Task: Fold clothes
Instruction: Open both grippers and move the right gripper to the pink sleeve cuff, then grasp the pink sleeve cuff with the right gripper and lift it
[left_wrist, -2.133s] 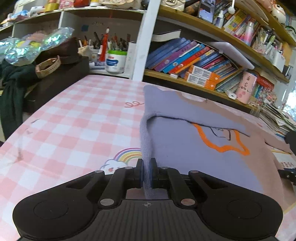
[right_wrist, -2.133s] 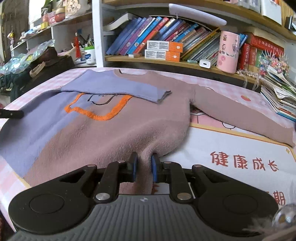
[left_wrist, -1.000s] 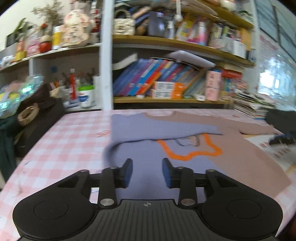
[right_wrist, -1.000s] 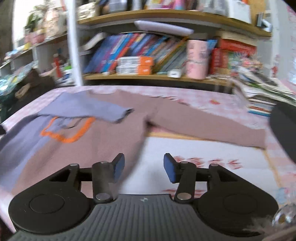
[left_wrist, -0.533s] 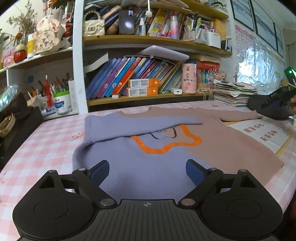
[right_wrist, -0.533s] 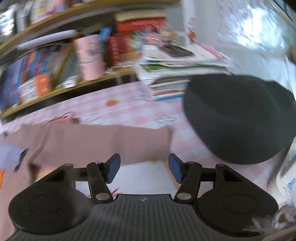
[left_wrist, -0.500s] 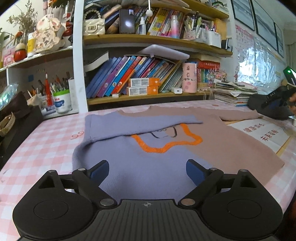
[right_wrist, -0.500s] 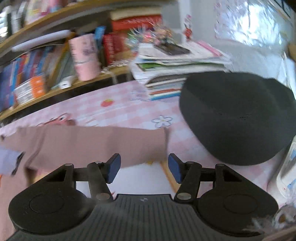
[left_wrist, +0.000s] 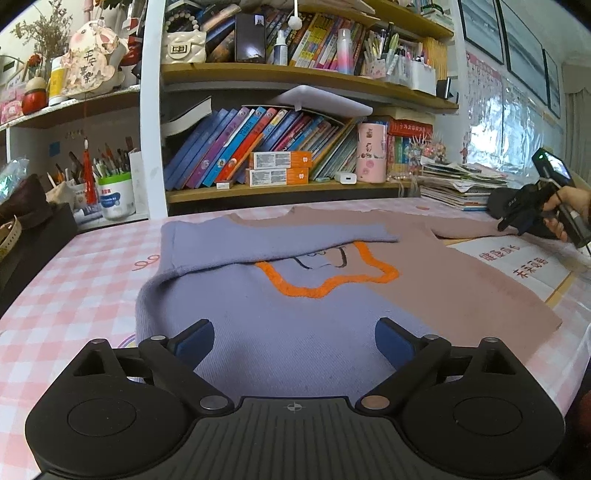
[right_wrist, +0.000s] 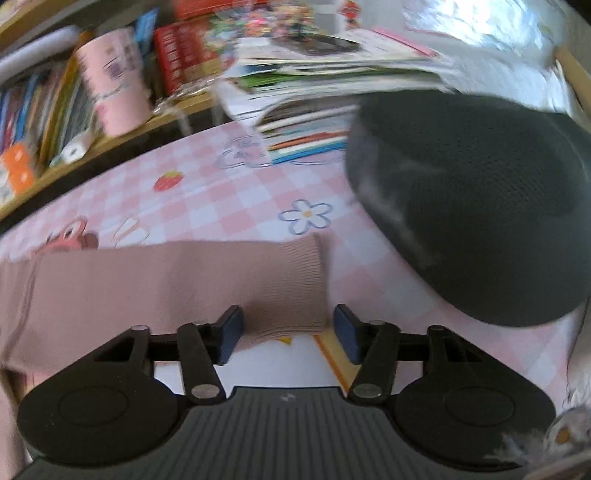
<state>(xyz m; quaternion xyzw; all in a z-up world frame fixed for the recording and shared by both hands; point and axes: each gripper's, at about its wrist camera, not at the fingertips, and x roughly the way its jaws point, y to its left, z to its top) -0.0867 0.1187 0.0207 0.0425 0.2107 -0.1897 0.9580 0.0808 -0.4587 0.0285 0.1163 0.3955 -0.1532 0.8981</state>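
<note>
A sweater (left_wrist: 295, 295), half lilac and half dusty pink with an orange outline, lies flat on the pink checked tablecloth (left_wrist: 74, 280). Its lilac sleeve (left_wrist: 273, 240) is folded across the chest. My left gripper (left_wrist: 293, 338) is wide open and empty, hovering over the lilac hem. My right gripper (right_wrist: 288, 332) is open, its jaws on either side of the ribbed cuff of the pink sleeve (right_wrist: 288, 284), which lies stretched out flat. The right gripper also shows in the left wrist view (left_wrist: 517, 221) at the far right, held by a hand.
A black cap (right_wrist: 480, 206) lies just right of the cuff. A stack of magazines (right_wrist: 332, 85) sits behind it. A white printed sheet (left_wrist: 517, 262) lies under the sweater's right side. Bookshelves (left_wrist: 295, 188) line the back; a dark bag (left_wrist: 26, 236) stands at the left.
Both grippers let go of the sweater hem and opened. The left one pulled back and opened wide. The right one swung right to the pink sleeve's cuff and came down close around it.
</note>
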